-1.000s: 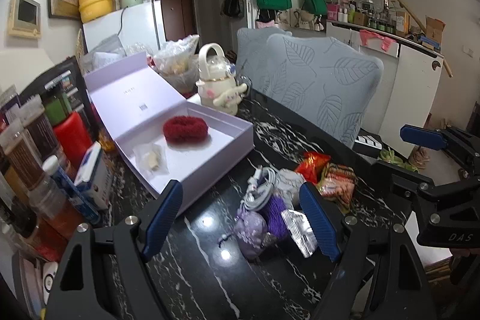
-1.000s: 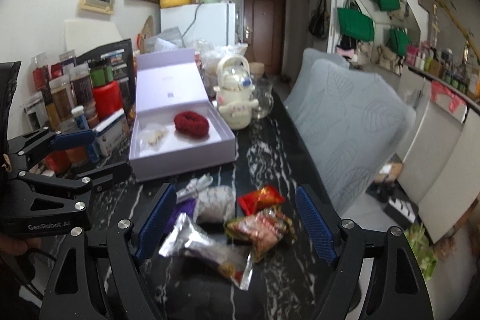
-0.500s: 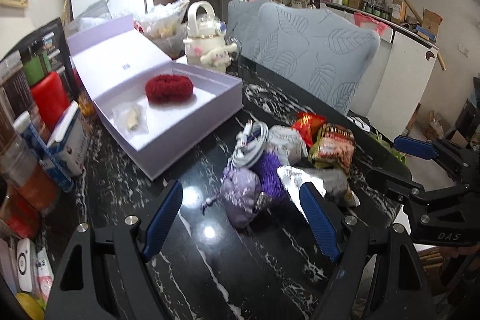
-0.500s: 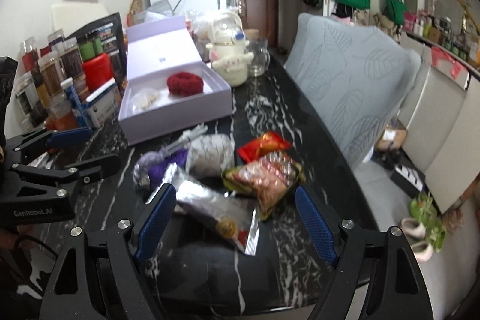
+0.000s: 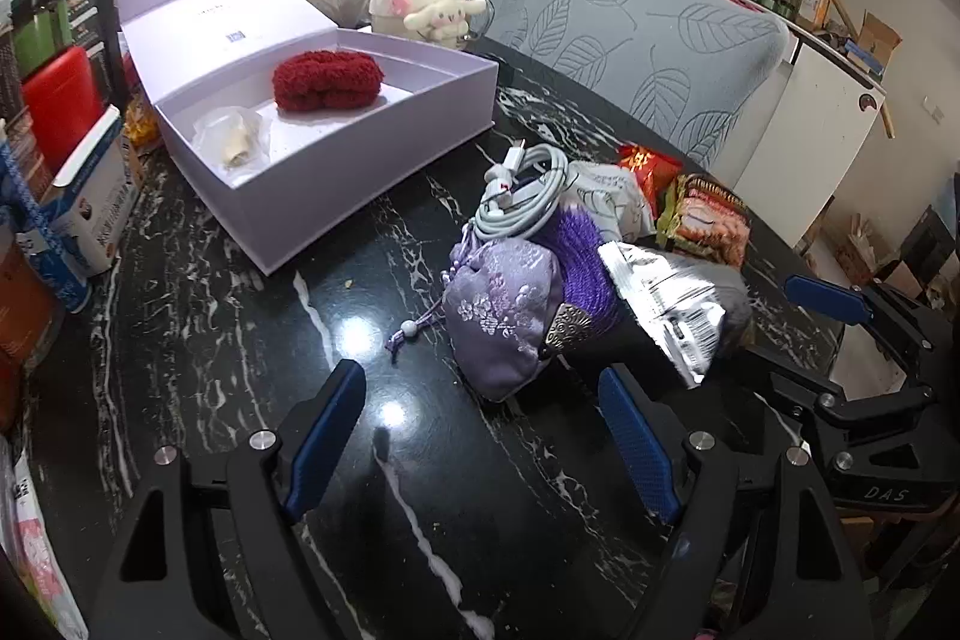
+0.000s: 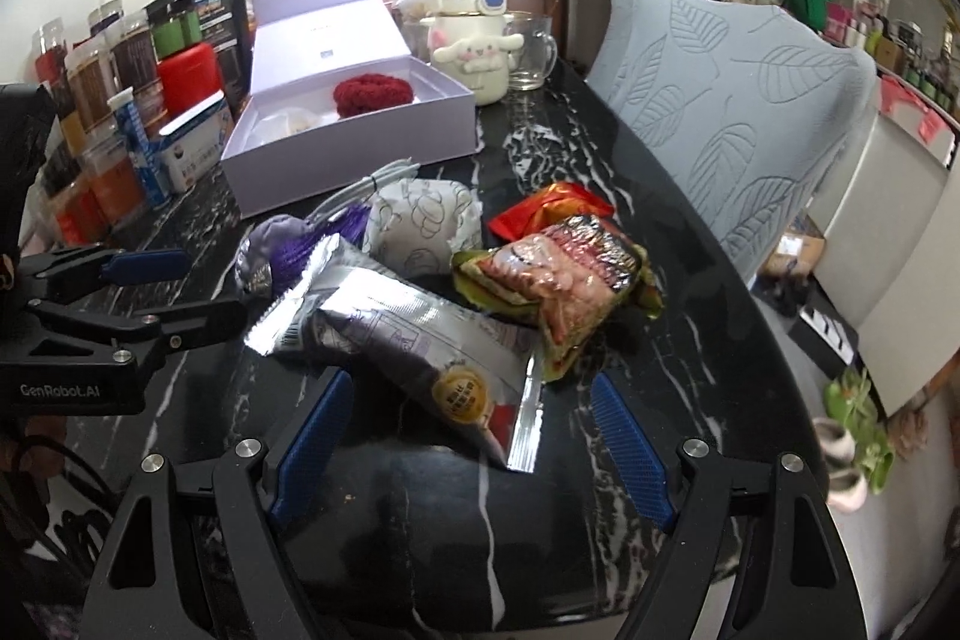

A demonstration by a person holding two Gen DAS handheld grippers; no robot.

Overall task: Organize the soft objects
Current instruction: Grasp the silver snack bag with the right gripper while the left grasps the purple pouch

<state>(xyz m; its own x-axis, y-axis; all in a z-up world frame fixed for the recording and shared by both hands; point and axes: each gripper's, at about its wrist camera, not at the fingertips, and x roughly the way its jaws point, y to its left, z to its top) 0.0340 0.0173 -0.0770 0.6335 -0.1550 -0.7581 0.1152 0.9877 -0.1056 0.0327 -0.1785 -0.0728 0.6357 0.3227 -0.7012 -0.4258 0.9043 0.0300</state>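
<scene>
An open lilac box [image 5: 336, 172] [image 6: 360, 160] on the black marble table holds a red fluffy scrunchie [image 5: 327, 79] [image 6: 372, 91] and a small clear packet [image 5: 237, 139]. A pile lies nearer: a purple embroidered pouch [image 5: 504, 316], a coiled white cable [image 5: 522, 190], a white patterned bundle [image 6: 423, 226], a silver snack packet [image 6: 408, 340] [image 5: 672, 304] and a red-green snack packet [image 6: 564, 280]. My left gripper [image 5: 480, 436] is open, just short of the pouch. My right gripper [image 6: 468, 430] is open, its fingers either side of the silver packet's near end.
A cream kettle with a plush dog [image 6: 474, 34] and a glass mug [image 6: 531, 52] stand behind the box. Jars, a red canister [image 6: 189, 76] and cartons [image 5: 90, 196] line the left edge. A grey leaf-pattern chair [image 6: 732, 112] stands to the right.
Both grippers have moved down and forward toward the pile. The pouch and the silver packet now sit close in front of the open fingers. Nothing has been taken hold of.
</scene>
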